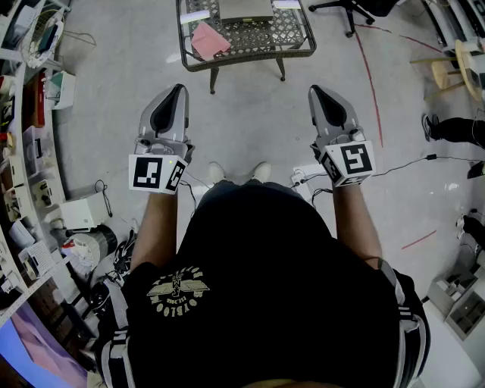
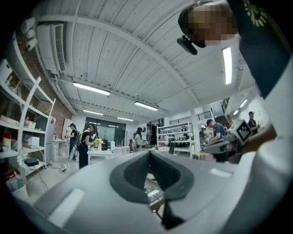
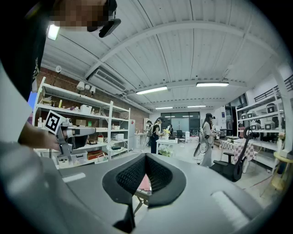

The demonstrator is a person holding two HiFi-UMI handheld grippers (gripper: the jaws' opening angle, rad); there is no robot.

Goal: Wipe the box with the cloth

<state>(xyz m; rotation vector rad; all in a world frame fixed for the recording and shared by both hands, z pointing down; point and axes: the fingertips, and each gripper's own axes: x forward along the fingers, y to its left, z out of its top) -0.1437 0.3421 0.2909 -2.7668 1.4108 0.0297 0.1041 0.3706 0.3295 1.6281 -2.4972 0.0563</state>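
Note:
A pink cloth (image 1: pixel 208 39) lies on the left part of a small wicker table (image 1: pixel 297 39) with a glass top, ahead of me on the floor. A flat grey-green box (image 1: pixel 245 9) rests on the same table, behind and right of the cloth. My left gripper (image 1: pixel 179 89) and right gripper (image 1: pixel 314 91) are held level side by side, well short of the table, both shut and holding nothing. In the right gripper view the cloth (image 3: pixel 143 183) shows through the gap under the shut jaws (image 3: pixel 145 156). The left gripper view shows the table (image 2: pixel 153 194) below its jaws (image 2: pixel 149 152).
Shelves crowded with clutter (image 1: pixel 30 151) line the left side. Cables and a power strip (image 1: pixel 307 173) lie on the floor by my feet. A wooden stool (image 1: pixel 447 72) and another person's shoe (image 1: pixel 430 126) are at the right, and a chair base (image 1: pixel 345 11) stands behind the table.

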